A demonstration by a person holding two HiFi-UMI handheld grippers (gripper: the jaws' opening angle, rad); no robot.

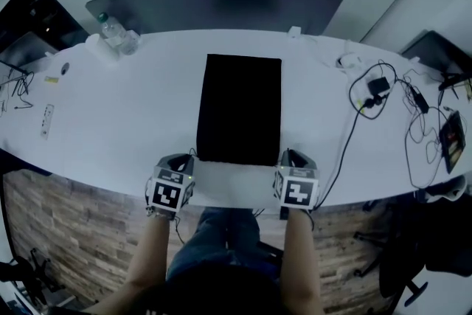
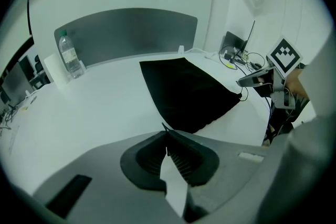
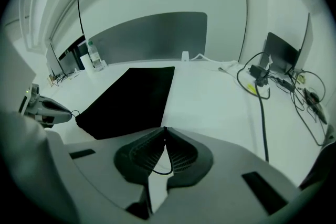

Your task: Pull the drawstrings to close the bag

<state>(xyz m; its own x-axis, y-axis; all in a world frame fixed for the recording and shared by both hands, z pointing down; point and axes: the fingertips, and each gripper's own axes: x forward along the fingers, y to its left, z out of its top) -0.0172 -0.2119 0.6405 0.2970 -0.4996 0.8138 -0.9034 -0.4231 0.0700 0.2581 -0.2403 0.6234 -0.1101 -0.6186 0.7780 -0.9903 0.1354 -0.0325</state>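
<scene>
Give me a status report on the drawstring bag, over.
Left gripper shut on left drawstring, right gripper shut on right drawstring. Bag flat on table, mouth not cinched. Cables and bottle well clear.

One black bag (image 1: 239,108), two hand-held grippers (image 1: 183,161) (image 1: 293,158), one water bottle (image 1: 112,29)

The right gripper (image 3: 164,129) jaws pinch the black bag's (image 3: 131,102) drawstring (image 3: 163,172).
</scene>
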